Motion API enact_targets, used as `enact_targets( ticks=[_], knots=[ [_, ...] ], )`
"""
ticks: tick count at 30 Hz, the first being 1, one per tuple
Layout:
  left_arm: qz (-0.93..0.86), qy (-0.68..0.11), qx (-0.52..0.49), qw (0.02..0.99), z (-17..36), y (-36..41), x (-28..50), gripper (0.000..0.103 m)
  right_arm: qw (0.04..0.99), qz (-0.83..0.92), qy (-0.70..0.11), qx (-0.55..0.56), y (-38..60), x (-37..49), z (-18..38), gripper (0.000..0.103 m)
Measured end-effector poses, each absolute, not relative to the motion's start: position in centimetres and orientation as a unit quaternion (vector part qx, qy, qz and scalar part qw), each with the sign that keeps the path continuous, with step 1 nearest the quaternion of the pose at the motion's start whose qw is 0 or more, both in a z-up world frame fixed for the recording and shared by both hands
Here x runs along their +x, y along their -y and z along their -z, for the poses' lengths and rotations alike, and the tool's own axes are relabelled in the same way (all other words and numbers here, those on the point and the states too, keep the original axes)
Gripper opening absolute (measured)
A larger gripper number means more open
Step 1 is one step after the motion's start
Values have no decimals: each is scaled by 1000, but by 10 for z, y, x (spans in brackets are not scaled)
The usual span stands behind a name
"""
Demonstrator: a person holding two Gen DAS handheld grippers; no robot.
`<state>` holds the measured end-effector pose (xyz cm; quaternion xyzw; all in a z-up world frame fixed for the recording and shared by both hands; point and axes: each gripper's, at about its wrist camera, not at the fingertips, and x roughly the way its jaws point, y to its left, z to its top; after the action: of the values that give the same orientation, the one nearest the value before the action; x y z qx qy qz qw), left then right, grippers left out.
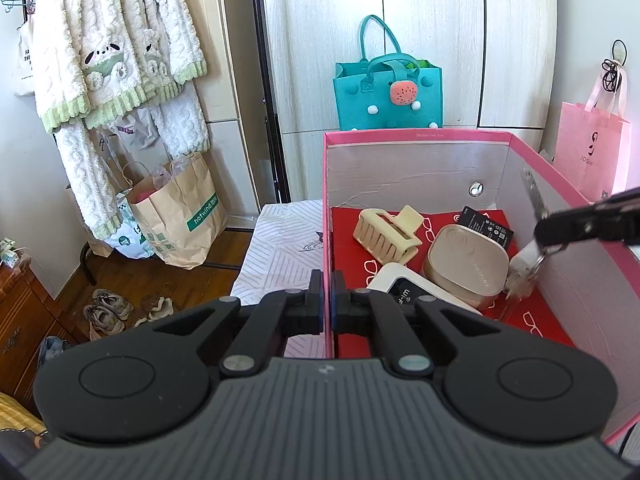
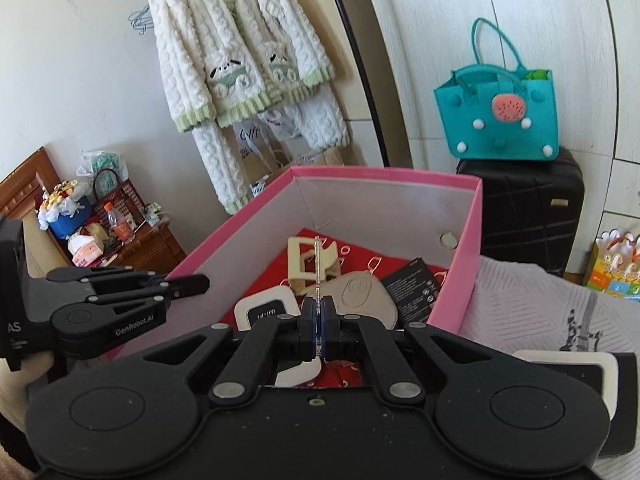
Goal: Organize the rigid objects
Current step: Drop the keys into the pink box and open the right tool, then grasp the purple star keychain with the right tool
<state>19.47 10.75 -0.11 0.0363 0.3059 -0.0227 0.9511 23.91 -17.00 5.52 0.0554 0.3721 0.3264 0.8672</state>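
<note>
The left gripper (image 1: 327,300) has its fingers pinching the pink box (image 1: 416,135) wall, likely steadying it. The right gripper (image 2: 318,322) fingers clamp a thin key-like piece (image 2: 317,268) above the hair claw (image 1: 386,234) and beige case (image 1: 466,264) already inside.

You have a pink box (image 2: 452,280), open-topped with pale inner walls and a red lining, holding a cream hair claw (image 1: 386,236) lying on its side, a beige rounded case (image 1: 466,270) tilted against a white Wi-Fi device (image 1: 408,292), and a black battery (image 1: 486,228) flat near the back wall. A thin clear comb (image 2: 318,268) stands upright above them.
</note>
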Motion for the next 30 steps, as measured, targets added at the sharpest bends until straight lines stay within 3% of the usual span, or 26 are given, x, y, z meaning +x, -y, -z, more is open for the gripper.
enact_targets(
  ticks=[8, 13, 18, 30],
  knots=[
    [23, -306, 36, 951, 1, -107, 195, 3, 856, -346, -374, 84, 179, 231, -63, 11],
    [22, -305, 36, 951, 1, -107, 195, 3, 879, -325, -338, 82, 196, 212, -78, 28],
    [22, -306, 36, 951, 1, -107, 195, 3, 903, -280, -316, 78, 224, 197, -82, 32],
    [19, -305, 33, 952, 2, -108, 194, 3, 899, -204, -379, 77, 270, 166, -22, 50]
  ],
)
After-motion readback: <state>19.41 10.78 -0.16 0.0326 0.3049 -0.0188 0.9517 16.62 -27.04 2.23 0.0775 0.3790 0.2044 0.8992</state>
